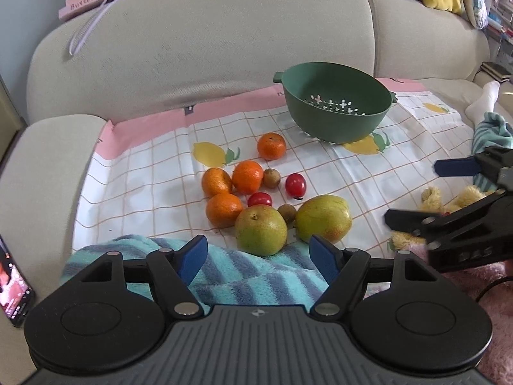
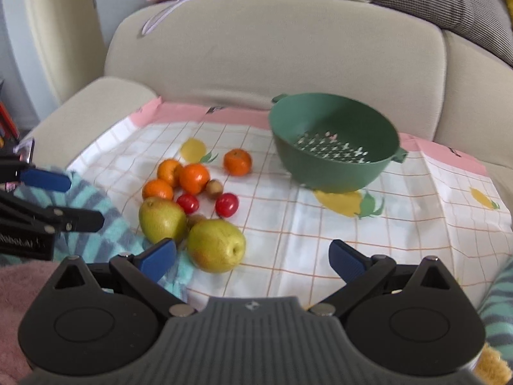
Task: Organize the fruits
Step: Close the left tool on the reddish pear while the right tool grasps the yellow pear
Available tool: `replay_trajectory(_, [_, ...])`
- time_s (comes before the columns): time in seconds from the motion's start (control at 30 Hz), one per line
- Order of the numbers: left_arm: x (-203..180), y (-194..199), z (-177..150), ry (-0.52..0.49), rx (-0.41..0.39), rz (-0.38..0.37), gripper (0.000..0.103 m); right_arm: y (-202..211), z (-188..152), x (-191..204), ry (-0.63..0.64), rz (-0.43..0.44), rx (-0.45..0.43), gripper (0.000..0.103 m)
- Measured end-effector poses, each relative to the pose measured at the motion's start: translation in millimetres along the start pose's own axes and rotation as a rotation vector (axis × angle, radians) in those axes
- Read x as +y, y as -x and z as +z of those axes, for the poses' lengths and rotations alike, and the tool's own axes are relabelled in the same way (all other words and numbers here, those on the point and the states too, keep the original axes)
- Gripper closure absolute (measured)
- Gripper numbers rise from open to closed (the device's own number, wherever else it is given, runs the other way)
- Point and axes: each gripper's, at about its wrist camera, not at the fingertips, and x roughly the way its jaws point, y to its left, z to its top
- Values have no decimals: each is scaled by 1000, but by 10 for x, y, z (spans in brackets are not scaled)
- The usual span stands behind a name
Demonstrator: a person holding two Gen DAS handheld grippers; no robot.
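Fruit lies in a cluster on a checked cloth [image 1: 134, 173] on a sofa: two green pears [image 1: 261, 231] [image 1: 323, 218], several oranges [image 1: 247, 176], two red tomatoes [image 1: 295, 185] and small brown fruits [image 1: 271, 178]. An empty green colander [image 1: 333, 106] stands tilted behind them. My left gripper [image 1: 259, 256] is open and empty, just short of the nearer pear. My right gripper [image 2: 253, 256] is open and empty, near the other pear [image 2: 216, 245]. The colander [image 2: 333, 141] and the oranges [image 2: 194, 178] show in the right wrist view too.
A striped teal towel [image 1: 224, 276] lies under my left gripper. A phone [image 1: 12, 285] lies at the left on the sofa arm. A yellow plush toy [image 1: 449, 199] and a socked foot [image 1: 484, 102] are at the right. A pink box [image 1: 89, 1] rests on the sofa back.
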Motion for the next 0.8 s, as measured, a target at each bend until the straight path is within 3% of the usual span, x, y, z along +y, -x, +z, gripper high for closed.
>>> replay_trajectory(0.3, [27,-148,51,-37,-22,22,18,-319,38,85,47,32,86,26])
replay_trajectory(0.43, [76,-217,93,-36,-19,18,18,-468,79,117,54,53,112,28])
replay_trajectory(0.8, [155,-477,106,-33,60,-90,20,-802,104,199,102,74,168,28])
